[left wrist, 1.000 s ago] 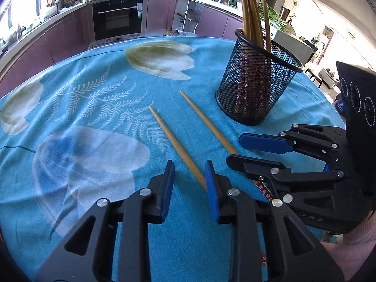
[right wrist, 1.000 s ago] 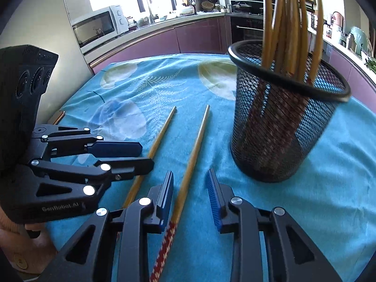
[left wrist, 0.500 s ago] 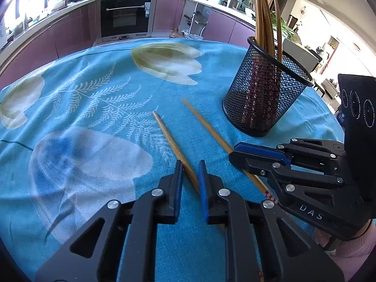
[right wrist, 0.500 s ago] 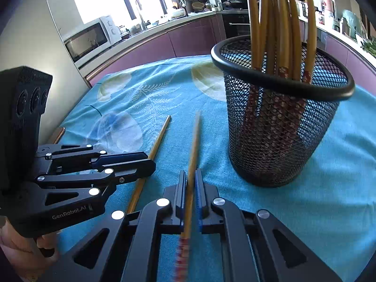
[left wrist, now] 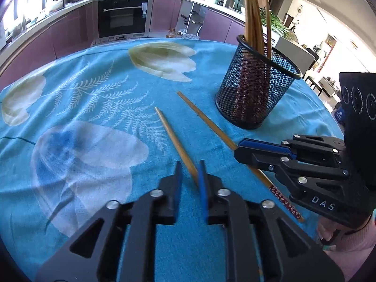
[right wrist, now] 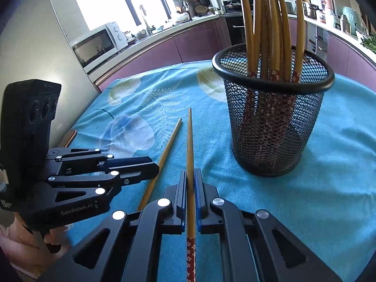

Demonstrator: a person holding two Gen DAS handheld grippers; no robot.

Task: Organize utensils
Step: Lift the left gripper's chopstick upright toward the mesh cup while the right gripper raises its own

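Note:
Two wooden chopsticks with red flowered ends are by a black mesh cup (left wrist: 256,89) (right wrist: 272,122) that holds several more chopsticks. My right gripper (right wrist: 190,176) (left wrist: 239,149) is shut on one chopstick (right wrist: 189,145) (left wrist: 206,124), lifted a little off the cloth. My left gripper (left wrist: 189,169) (right wrist: 152,166) is narrowly open around the other chopstick (left wrist: 175,141) (right wrist: 164,152), which lies on the blue cloth.
The round table has a blue flowered cloth (left wrist: 94,108). Its edge is close on the right in the left wrist view. Kitchen counters, an oven (left wrist: 122,16) and a microwave (right wrist: 96,44) stand beyond the table.
My right gripper closed on its chopstick and raised it slightly. My left gripper narrowed around the other chopstick, then widened a little. Both cameras rose a bit.

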